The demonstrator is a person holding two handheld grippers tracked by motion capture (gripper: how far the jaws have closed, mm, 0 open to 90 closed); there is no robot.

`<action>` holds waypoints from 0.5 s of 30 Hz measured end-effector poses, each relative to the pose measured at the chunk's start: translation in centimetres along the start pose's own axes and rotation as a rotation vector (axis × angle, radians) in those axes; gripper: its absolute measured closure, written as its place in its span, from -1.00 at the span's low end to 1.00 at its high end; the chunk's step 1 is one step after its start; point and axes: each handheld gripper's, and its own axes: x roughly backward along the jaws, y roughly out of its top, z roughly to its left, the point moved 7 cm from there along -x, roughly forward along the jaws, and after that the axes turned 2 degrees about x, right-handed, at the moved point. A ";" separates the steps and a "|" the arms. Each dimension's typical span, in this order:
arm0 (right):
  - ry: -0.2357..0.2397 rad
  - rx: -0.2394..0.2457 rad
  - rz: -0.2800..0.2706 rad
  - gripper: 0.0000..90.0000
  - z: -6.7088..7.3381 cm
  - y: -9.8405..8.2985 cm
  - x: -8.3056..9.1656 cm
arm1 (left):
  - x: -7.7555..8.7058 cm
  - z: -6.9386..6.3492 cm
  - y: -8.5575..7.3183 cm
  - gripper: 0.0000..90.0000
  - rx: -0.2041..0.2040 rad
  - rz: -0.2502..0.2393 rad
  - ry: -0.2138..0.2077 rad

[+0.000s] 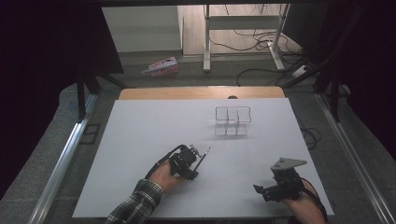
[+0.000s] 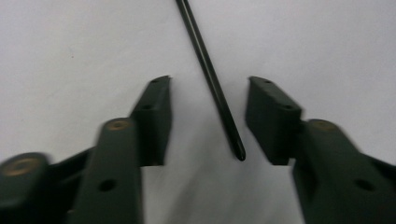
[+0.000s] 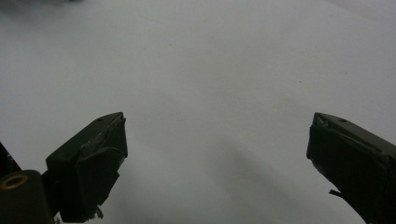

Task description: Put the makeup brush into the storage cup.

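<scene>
A thin black pen [image 2: 210, 77] lies flat on the white table [image 1: 140, 140], a little below and left of the centre of the high view, slanting from lower left to upper right. In the left gripper view it runs from the top edge down to a blunt end that stops between the two black jaws, nearer the right-hand one, touching neither. The left gripper [image 1: 194, 163] is low over the table around that end, its jaws released and apart, gripping nothing; a hand [image 1: 163, 176] in a plaid sleeve [image 1: 135, 205] enters from the bottom edge to hold it. Above and right of the pen, in the upper middle of the high view, stands a clear organiser [image 1: 232, 120] with several compartments, well apart from both grippers. The right gripper [image 1: 264, 191] sits at the lower right of the high view, near the table's front edge, with a grey three-cornered plate [image 1: 287, 164] on top. In the right gripper view its jaws stand wide apart over bare white surface, holding nothing.
</scene>
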 end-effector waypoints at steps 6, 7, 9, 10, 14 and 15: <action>0.003 0.006 0.002 -0.88 0.0 0.0 0.0 | 0.2 0.2 -0.2 0.74 0.010 0.019 -0.009; 0.003 0.006 0.002 -0.88 0.0 0.0 0.0 | 0.2 0.2 -0.2 0.79 0.010 0.019 -0.009; 0.004 0.004 0.004 -0.88 0.0 0.0 0.0 | 0.2 0.1 -0.2 0.88 0.009 0.027 -0.018; 0.004 0.004 0.005 -0.88 0.0 0.0 0.0 | 0.2 0.1 -0.2 0.89 0.014 0.032 -0.019; 0.004 0.007 0.005 -0.88 0.0 0.0 -0.1 | 0.2 0.1 -0.2 0.89 0.017 0.036 -0.022; 0.004 0.007 0.005 -0.88 0.0 0.0 -0.1 | 0.2 0.2 -0.2 0.90 0.018 0.036 -0.022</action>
